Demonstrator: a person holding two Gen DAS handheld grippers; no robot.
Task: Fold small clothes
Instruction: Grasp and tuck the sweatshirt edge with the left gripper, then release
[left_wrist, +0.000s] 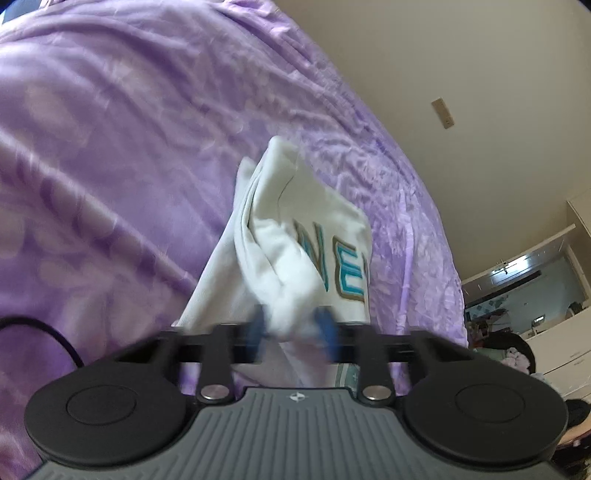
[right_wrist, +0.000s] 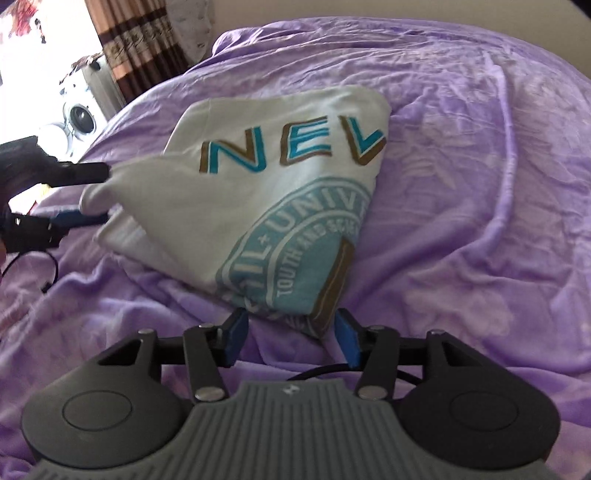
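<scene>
Your left fingers (left_wrist: 325, 325) are pinching a bunched corner of the white T-shirt (right_wrist: 258, 177); the left gripper (left_wrist: 291, 326) is gripping that fold, and its blue pads are looking blurred in the left wrist view. From the right wrist view you are seeing the same gripper (right_wrist: 94, 195) at the shirt's left corner, lifting the cloth slightly off the purple bedspread (right_wrist: 461, 184). Your right gripper (right_wrist: 295, 338) is sitting with its fingers (right_wrist: 349, 341) spread apart, one on each side of the shirt's near corner, with none of the cloth pinched between them. The shirt is lying partly folded on the bedspread, showing teal and brown letters and a round teal seal print. A black cable (right_wrist: 325, 369) is running under the right gripper. Striped curtains (right_wrist: 144, 40) are hanging beyond the bed.
</scene>
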